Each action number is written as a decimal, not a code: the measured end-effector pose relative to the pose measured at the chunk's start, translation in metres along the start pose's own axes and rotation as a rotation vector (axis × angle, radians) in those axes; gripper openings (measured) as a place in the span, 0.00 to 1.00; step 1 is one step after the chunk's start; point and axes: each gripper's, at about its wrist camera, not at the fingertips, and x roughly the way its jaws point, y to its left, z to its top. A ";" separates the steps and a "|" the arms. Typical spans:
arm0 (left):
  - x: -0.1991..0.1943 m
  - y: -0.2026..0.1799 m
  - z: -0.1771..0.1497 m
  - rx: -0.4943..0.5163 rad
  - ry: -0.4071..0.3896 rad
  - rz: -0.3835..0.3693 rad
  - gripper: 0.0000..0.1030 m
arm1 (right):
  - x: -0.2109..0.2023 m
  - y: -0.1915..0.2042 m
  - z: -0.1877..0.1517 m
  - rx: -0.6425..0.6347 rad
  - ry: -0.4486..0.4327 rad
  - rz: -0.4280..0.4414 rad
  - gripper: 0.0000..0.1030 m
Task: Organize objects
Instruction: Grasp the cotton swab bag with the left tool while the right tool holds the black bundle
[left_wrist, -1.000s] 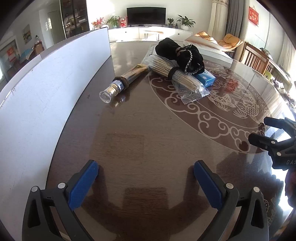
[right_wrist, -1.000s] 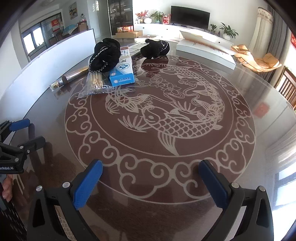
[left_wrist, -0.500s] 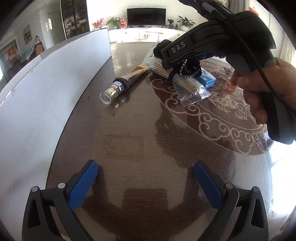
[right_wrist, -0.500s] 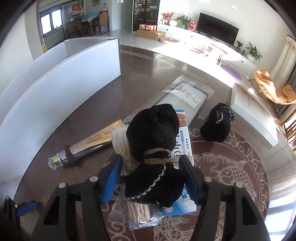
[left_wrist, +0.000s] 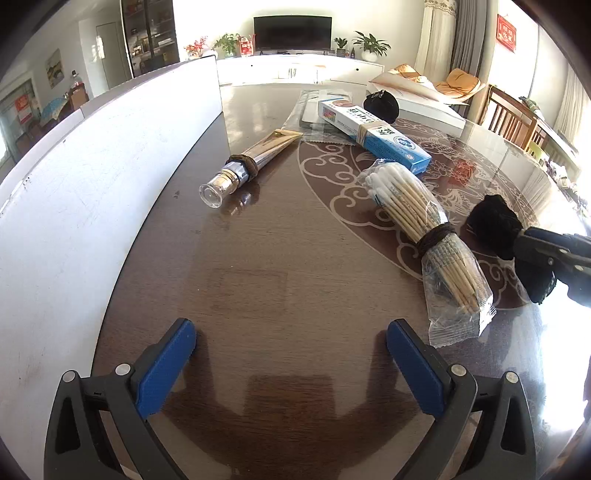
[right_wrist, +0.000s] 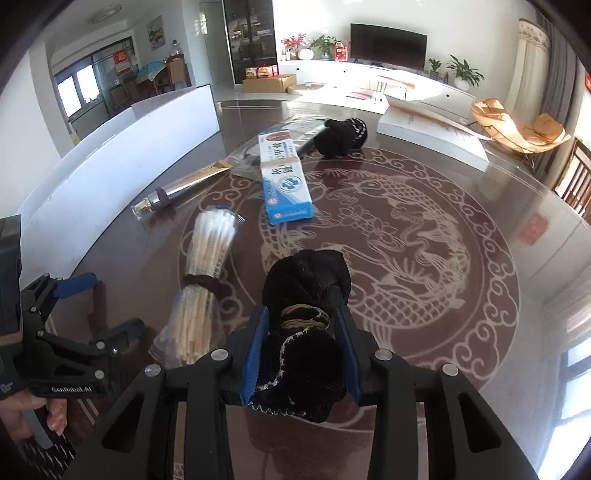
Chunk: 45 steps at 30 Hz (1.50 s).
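Observation:
My right gripper (right_wrist: 301, 314) is shut on a rolled black sock bundle (right_wrist: 306, 280) tied with a band and holds it over the table's near middle; the bundle also shows in the left wrist view (left_wrist: 495, 225). My left gripper (left_wrist: 291, 345) is open and empty, low over the table near its front edge. A bagged bundle of cotton swabs (left_wrist: 417, 218) (right_wrist: 207, 258) lies between the two grippers. A blue and white box (left_wrist: 373, 133) (right_wrist: 284, 177), a metallic tube (left_wrist: 251, 166) (right_wrist: 173, 192) and a second black sock bundle (left_wrist: 380, 107) (right_wrist: 340, 136) lie farther back.
A white board (left_wrist: 92, 177) stands upright along the table's left edge. A flat clear packet (left_wrist: 314, 110) lies under the box's far end. A white box (right_wrist: 432, 136) sits at the table's far right. Chairs (left_wrist: 513, 122) stand beyond the right edge.
My right gripper has closed on the black sock bundle, lifted it off the box and swabs, and carried it back toward the near side. The swab bag has shifted nearer. The left gripper has not moved.

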 end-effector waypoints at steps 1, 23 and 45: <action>0.000 0.000 0.000 0.000 0.000 0.000 1.00 | -0.004 -0.010 -0.007 0.028 -0.007 -0.010 0.37; 0.000 0.000 -0.001 0.000 0.001 0.000 1.00 | 0.011 -0.040 -0.036 0.046 0.020 -0.131 1.00; -0.008 -0.050 0.035 -0.010 -0.053 -0.225 1.00 | 0.010 -0.035 -0.036 0.028 0.010 -0.161 1.00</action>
